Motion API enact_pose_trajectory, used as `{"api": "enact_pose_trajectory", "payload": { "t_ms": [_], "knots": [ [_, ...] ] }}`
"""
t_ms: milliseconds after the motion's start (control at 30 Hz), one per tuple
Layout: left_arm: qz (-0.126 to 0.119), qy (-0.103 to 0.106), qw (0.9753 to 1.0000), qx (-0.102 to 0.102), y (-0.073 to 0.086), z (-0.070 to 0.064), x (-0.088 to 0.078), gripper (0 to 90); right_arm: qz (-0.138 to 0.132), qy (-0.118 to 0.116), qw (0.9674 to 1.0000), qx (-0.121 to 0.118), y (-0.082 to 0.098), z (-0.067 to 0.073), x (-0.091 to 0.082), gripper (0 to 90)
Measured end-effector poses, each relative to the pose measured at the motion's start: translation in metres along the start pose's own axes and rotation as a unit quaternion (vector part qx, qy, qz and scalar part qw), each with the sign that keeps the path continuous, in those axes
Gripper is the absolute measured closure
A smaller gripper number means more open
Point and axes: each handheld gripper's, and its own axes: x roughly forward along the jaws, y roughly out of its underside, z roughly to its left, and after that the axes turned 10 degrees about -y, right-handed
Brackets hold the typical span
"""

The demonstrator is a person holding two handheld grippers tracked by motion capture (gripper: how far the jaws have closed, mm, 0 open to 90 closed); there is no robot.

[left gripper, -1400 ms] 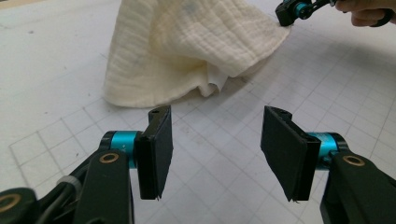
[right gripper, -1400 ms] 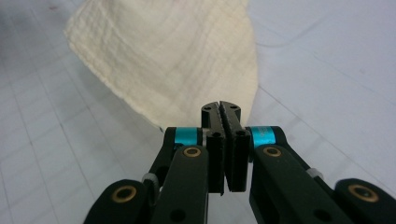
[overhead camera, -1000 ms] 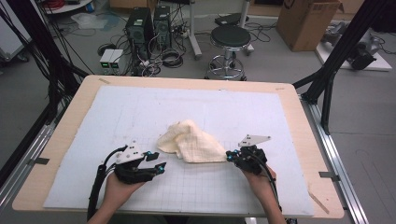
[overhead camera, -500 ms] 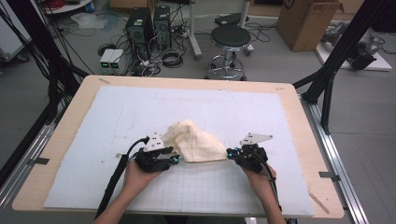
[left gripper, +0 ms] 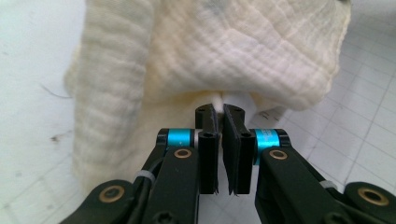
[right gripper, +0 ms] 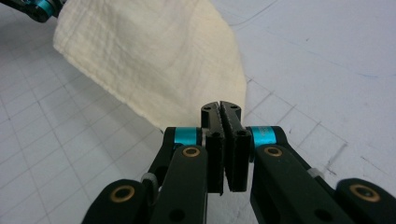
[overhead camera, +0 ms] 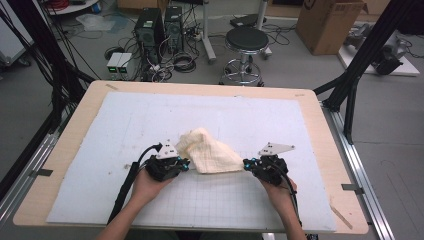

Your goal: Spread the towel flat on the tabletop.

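On the white gridded mat, your left gripper has its jaws pinched together on the left edge of the cream cloth, which lies bunched between your hands near the mat's middle. Your right gripper is clamped on the cloth's right corner.

Tongs against bunched cream cloth
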Motion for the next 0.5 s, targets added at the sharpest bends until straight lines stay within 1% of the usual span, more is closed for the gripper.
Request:
{"api": "enact_pose_trajectory", "payload": {
  "t_ms": [33, 67, 100, 133, 200, 233, 267, 300, 333, 367, 400, 433, 467, 500],
  "knots": [
    [-0.002, -0.001, 1.0000, 0.002, -0.001, 0.002, -0.004, 84.4, -0.001, 0.001, 1.0000, 0.000, 0.000, 0.001, 0.000, 88.7],
    [-0.007, -0.001, 1.0000, -0.001, -0.001, 0.004, -0.007, 84.4, -0.005, 0.001, 1.0000, -0.002, -0.001, 0.002, -0.001, 88.7],
    [-0.009, 0.003, 0.9999, -0.004, -0.002, 0.006, -0.011, 84.4, -0.007, -0.001, 1.0000, -0.002, -0.001, 0.003, -0.002, 88.7],
    [-0.011, 0.007, 0.9999, -0.006, -0.002, 0.008, -0.015, 84.3, -0.016, -0.002, 0.9998, -0.008, -0.002, 0.006, -0.004, 88.7],
    [-0.014, 0.006, 0.9999, -0.006, -0.001, 0.013, -0.022, 84.3, -0.020, -0.002, 0.9998, -0.007, -0.002, 0.008, -0.006, 88.7],
    [-0.016, 0.006, 0.9998, -0.007, -0.001, 0.016, -0.026, 84.4, -0.028, -0.001, 0.9996, -0.012, -0.004, 0.010, -0.009, 88.7],
    [-0.019, 0.004, 0.9998, -0.010, 0.000, 0.019, -0.030, 84.4, -0.028, -0.001, 0.9996, -0.012, -0.004, 0.010, -0.009, 88.7],
    [-0.022, 0.002, 0.9997, -0.012, 0.001, 0.021, -0.035, 84.5, -0.032, -0.005, 0.9993, -0.016, -0.005, 0.015, -0.012, 88.7],
    [-0.025, 0.000, 0.9996, -0.015, 0.002, 0.024, -0.040, 84.5, -0.034, -0.005, 0.9993, -0.018, -0.006, 0.018, -0.013, 88.7],
    [-0.029, -0.002, 0.9994, -0.019, 0.004, 0.026, -0.045, 84.5, -0.034, -0.005, 0.9993, -0.018, -0.006, 0.018, -0.013, 88.7],
    [-0.032, -0.003, 0.9993, -0.020, 0.006, 0.029, -0.050, 84.4, -0.036, -0.007, 0.9990, -0.026, -0.006, 0.024, -0.016, 88.6],
    [-0.036, -0.005, 0.9991, -0.024, 0.008, 0.031, -0.055, 84.4, -0.036, -0.007, 0.9990, -0.026, -0.006, 0.024, -0.016, 88.6],
    [-0.039, -0.006, 0.9989, -0.024, 0.010, 0.033, -0.061, 84.5, -0.029, -0.010, 0.9989, -0.037, -0.006, 0.030, -0.017, 88.7],
    [-0.041, -0.008, 0.9988, -0.025, 0.013, 0.034, -0.066, 84.5, -0.029, -0.010, 0.9989, -0.037, -0.006, 0.030, -0.017, 88.7]
  ]
}}
